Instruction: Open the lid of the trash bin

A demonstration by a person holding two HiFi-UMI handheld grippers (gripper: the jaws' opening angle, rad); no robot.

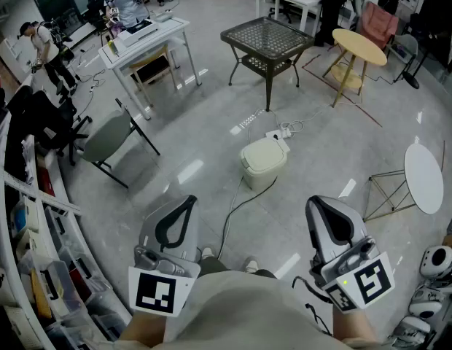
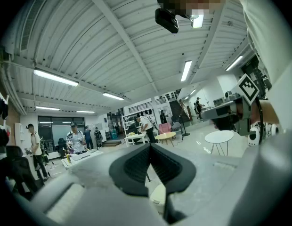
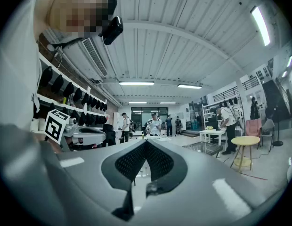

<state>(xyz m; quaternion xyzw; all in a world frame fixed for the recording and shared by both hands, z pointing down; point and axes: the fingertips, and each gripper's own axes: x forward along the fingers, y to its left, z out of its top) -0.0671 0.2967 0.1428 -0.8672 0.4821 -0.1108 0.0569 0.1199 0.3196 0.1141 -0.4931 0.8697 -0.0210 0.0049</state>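
**A:** Head view: what is entered?

**B:** A pale polished floor [image 1: 211,122] is recorded. The cream trash bin [image 1: 263,169] stands on it straight ahead, well apart from both tools, with its lid [image 1: 261,153] down. A cable [image 1: 233,210] is run past its left side and a power strip [image 1: 279,133] lies just behind. The left gripper [image 1: 188,201] and right gripper [image 1: 318,204] are held low with nothing in them.

**A:** Left gripper view?

**B:** The left gripper [image 2: 150,146] is shown with its tips pressed together, and a strip of the trash bin [image 2: 158,195] is glimpsed beneath.

**A:** Right gripper view?

**B:** The right gripper [image 3: 146,143] is likewise shown pressed together on nothing. The bin is not made out here.

**A:** Handling?

**B:** The bin is judged to be light, smooth plastic that is easily shoved. The lid's front lip is advised as the hold.

**A:** Clearance?

**B:** Open floor is noted all round. The mesh table [image 1: 268,39], folding chair [image 1: 113,137] and round white table [image 1: 423,177] are set well off, so only the cable is to be avoided.
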